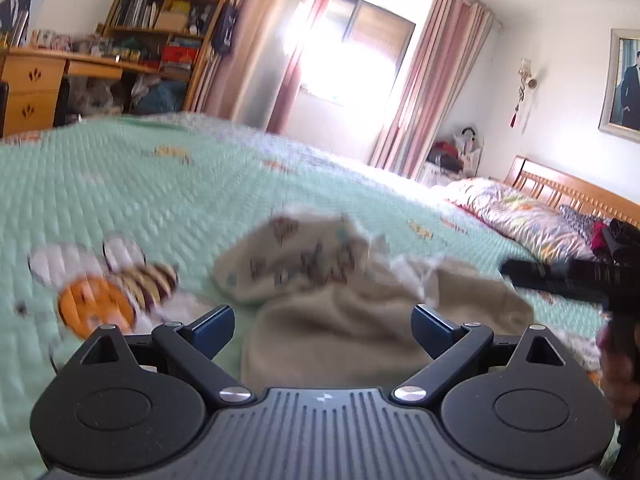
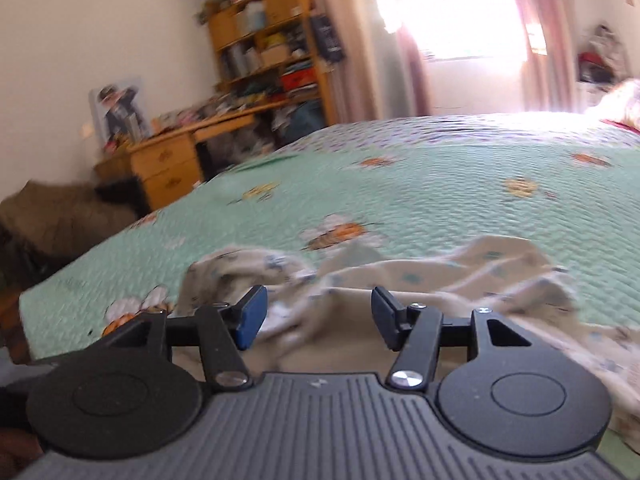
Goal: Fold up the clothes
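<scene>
Covering everything beneath both tongs, a green quilted bedspread (image 1: 120, 184) carries a crumpled beige garment (image 1: 360, 300).

Beyond the tongs, a wooden bookshelf (image 1: 172, 12) holds books and boxes, blurred. The garment lies bunched just ahead of the left gripper (image 1: 323, 322) and spreads before and right of the right gripper (image 2: 316, 314). Both tongs are spread wide, pinching nothing.

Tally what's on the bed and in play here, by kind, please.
Garments: 1, crumpled beige printed garment
Grippers: 2, left gripper and right gripper, both open
Pillows: 1, floral pillow
Total: 4
</scene>
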The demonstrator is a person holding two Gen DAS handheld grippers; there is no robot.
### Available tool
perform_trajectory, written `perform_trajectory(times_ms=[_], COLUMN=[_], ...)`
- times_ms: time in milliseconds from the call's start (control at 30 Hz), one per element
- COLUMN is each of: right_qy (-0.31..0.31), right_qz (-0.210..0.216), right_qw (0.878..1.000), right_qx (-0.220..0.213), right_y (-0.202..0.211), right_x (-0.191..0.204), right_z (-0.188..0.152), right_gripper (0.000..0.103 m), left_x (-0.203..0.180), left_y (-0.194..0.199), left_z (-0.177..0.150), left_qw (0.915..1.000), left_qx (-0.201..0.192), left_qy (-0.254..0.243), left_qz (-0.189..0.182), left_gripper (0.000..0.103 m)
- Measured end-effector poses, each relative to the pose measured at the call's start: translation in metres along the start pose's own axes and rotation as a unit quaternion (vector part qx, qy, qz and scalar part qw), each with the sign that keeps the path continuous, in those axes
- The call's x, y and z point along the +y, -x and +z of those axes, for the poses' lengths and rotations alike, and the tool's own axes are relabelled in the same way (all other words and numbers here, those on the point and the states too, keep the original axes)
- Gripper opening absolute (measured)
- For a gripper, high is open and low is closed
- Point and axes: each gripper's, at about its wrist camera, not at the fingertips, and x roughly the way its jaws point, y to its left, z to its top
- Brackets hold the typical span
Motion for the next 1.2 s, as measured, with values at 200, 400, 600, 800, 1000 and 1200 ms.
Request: perform_trajectory(times_ms=[200,400,600,800,1000,1200], right_qy=[-0.118,-0.171,-0.132,-0.205,-0.2,-0.18], right_qz=[-0.054,-0.073,-0.076,-0.042,-0.043,-0.051], right_qw=[0.991,0.983,0.988,0.978,0.979,0.982], right_qx=[-0.002,-0.013,-0.009,-0.015,-0.01,-0.01], right_y=[0.033,0.036,0.027,0.034,0.029,0.025], right_x=[-0.083,-0.114,-0.104,-0.124,-0.123,-0.118], right_z=[-0.036,-0.082,-0.082,-0.081,-0.079,-0.08], right_gripper=[0.061,0.061,0.072,0.073,0.074,0.076], left_x=[-0.03,-0.064,-0.09,-0.045,-0.02,-0.025], left_y=[-0.042,-0.134,-0.229,-0.269,-0.254,-0.258], left_z=[0.063,0.086,0.07,0.066,0.069,0.077], left_qw=[0.989,0.9669,0.9244,0.9277,0.951,0.9473], left_qx=[0.033,0.125,0.25,0.331,0.285,0.295], left_qy=[-0.142,-0.212,-0.278,-0.15,-0.068,-0.037], left_qz=[-0.025,-0.067,-0.076,-0.086,-0.1,-0.12], left_gripper=[0.099,0.102,0.094,0.102,0.076,0.036])
